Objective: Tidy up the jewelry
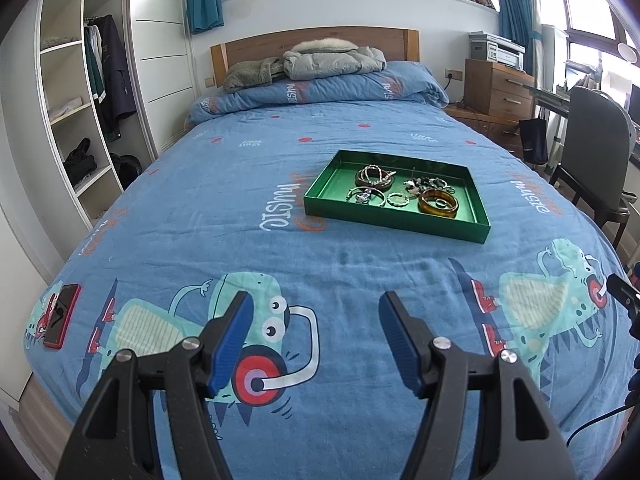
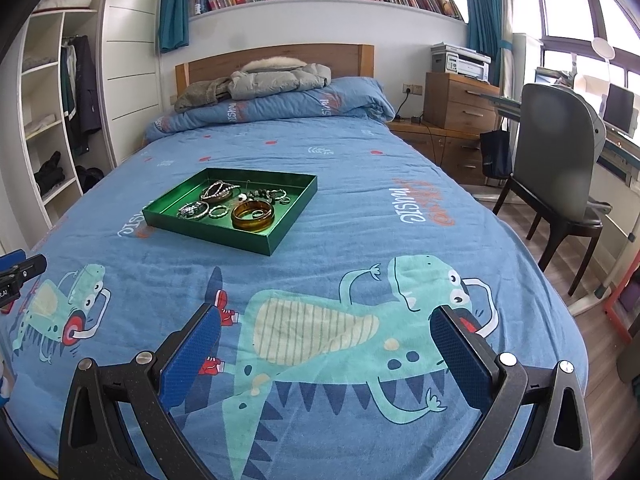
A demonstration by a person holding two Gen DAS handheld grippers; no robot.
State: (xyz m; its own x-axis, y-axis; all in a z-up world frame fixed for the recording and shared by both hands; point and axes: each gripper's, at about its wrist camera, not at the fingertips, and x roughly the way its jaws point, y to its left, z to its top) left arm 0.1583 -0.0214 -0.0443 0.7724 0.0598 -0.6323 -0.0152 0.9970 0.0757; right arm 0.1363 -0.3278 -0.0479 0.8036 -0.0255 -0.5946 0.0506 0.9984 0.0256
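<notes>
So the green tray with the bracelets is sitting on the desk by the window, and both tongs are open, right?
Not quite. The green tray with the bracelets sits on the bed, as the right wrist view shows. Both the left tongs and right tongs are open.

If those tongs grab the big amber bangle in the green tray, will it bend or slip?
The amber bangle looks like a thick, rigid ring, so it probably won't bend. Its glossy surface may slip. Lying flat in the green tray, it shouldn't roll.
</notes>
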